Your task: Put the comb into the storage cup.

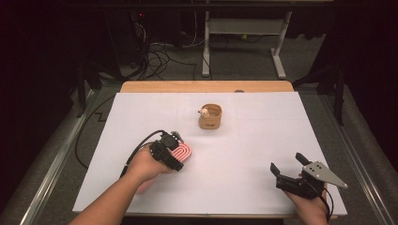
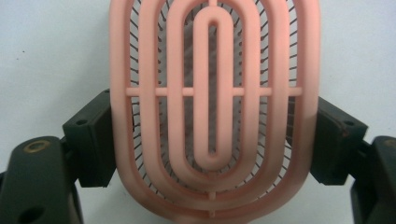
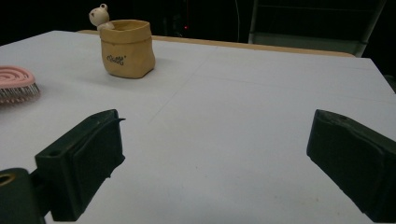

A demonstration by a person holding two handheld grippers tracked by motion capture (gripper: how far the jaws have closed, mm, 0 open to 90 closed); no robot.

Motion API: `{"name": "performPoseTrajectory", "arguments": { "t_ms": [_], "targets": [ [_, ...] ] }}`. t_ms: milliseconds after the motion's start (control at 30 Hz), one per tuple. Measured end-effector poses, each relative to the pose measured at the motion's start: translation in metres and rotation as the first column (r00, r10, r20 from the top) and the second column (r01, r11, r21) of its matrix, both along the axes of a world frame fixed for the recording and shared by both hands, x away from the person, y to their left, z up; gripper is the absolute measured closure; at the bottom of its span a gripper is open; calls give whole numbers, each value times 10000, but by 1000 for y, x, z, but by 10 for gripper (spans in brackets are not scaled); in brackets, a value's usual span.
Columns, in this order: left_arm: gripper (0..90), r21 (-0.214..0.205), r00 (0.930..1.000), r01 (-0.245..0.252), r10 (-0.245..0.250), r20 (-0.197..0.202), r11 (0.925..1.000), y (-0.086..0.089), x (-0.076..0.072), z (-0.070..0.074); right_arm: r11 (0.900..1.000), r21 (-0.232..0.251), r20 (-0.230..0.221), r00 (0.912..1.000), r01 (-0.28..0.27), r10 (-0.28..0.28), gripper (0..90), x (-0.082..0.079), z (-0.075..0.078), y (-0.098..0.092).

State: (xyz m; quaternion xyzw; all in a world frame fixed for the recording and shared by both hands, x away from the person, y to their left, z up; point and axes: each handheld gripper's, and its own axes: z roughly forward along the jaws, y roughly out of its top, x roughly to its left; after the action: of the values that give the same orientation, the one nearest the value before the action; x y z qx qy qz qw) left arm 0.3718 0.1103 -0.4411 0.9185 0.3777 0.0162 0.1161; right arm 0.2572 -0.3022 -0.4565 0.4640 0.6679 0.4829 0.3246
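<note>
Toward the left of the counter, nearer its front edge than its back, the left gripper clamps a pink brush across the width of its oval head. In the left gripper view the 2 black jaws press on the brush's outer rim on both sides, so the jaws stand fairly wide only because the head is wide. The brush shows its ribbed pink back toward that camera, with thin bristles pointing away toward the white surface, a grip that probably keeps the bristles clear of the jaw pads and makes the head easy to carry. Near the middle of the counter, toward its back edge, stands a small tan pot shaped like a sack, upright and open at the top, with a little bear figure at its rim; it is well apart from the brush and may be where the brush is meant to go. At the front right corner the right gripper rests low with its jaws spread wide and nothing between them, seemingly waiting out of the way.
</note>
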Motion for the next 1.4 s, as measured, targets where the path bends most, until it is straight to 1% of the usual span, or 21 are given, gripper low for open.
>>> {"name": "performPoseTrajectory", "arguments": {
  "t_ms": [100, 367, 433, 500, 633, 700, 867, 900, 933, 967, 1000, 1033, 1067, 1100, 1133, 1200, 1233, 1300, 1333, 1367, 1400],
  "targets": [
    [198, 9, 10000, 11, -11, 17, 10000, 1, -1, 1, 10000, 14, -34, 10000, -33, 33, 43, 0, 0, 1],
    [198, -163, 9999, -129, 130, 61, 9998, 5, -1, 9, 10000, 9, 3, 10000, -2, 2, 43, 0, 0, 0],
    [198, -154, 9999, -113, 113, 33, 9998, 5, -1, 10, 10000, -7, 8, 10000, -3, 3, 43, 0, 0, 0],
    [198, -233, 9999, -75, 77, 83, 9997, 5, -1, 14, 10000, -23, 27, 10000, -30, 30, 43, 0, 0, 1],
    [198, -508, 9996, -39, 52, 260, 9987, 6, -3, 21, 10000, -2, 16, 10000, -35, 35, 43, 0, 1, 1],
    [198, -712, 9994, -17, 41, 332, 9975, 7, -3, 23, 10000, -20, 57, 10000, -36, 36, 43, 0, 1, 0],
    [198, -1203, 9977, -31, 111, 662, 9927, 11, -6, 30, 10000, -18, 54, 10000, -34, 35, 43, 0, 1, 0],
    [197, -1203, 9977, -31, 111, 662, 9927, 11, -6, 30, 10000, -18, 54, 10000, -34, 35, 43, 0, 1, 0],
    [198, -1402, 9967, -60, 172, 791, 9901, 12, -7, 32, 10000, -26, 48, 10000, -20, 20, 43, 0, 1, 0],
    [198, -1504, 9964, -39, 166, 833, 9886, 13, -7, 33, 10000, -13, 45, 10000, -31, 31, 43, 0, 1, 0],
    [198, -1504, 9964, -39, 166, 833, 9886, 13, -7, 33, 10000, -13, 45, 10000, -31, 31, 43, 0, 1, 0],
    [198, -1734, 9955, -51, 213, 918, 9848, 15, -8, 35, 10000, -37, 72, 10000, -35, 35, 43, 0, 1, 0],
    [198, -1734, 9955, -51, 213, 918, 9848, 15, -8, 35, 10000, -37, 72, 10000, -35, 35, 43, 0, 1, 0],
    [197, -1954, 9937, -8, 228, 1101, 9807, 16, -9, 37, 10000, -40, 74, 10000, -31, 31, 43, 0, 1, 1],
    [197, -2024, 9926, 21, 225, 1192, 9793, 17, -10, 38, 10000, -7, 49, 10000, -32, 32, 43, -1, 1, 1],
    [198, -2129, 9885, 125, 200, 1499, 9770, 18, -12, 38, 10000, 2, 33, 10000, -40, 40, 43, -1, 1, 1],
    [198, -2313, 9872, 162, 211, 1581, 9727, 19, -13, 38, 10000, -34, 68, 9999, -78, 78, 43, -1, 1, 1],
    [197, -2550, 9841, 197, 264, 1758, 9667, 19, -14, 39, 9999, -54, 75, 9999, -110, 111, 43, -1, 1, 2],
    [197, -2550, 9841, 197, 264, 1758, 9667, 19, -14, 39, 9999, -46, 66, 9999, -98, 99, 43, -1, 1, 2],
    [197, -2882, 9796, 267, 323, 1982, 9572, 19, -16, 40, 9999, -66, 49, 9999, -103, 103, 43, -1, 1, 2],
    [197, -2968, 9765, 252, 401, 2119, 9546, 19, -17, 41, 9999, -65, 50, 9999, -102, 103, 43, -1, 1, 2]
  ]
}}
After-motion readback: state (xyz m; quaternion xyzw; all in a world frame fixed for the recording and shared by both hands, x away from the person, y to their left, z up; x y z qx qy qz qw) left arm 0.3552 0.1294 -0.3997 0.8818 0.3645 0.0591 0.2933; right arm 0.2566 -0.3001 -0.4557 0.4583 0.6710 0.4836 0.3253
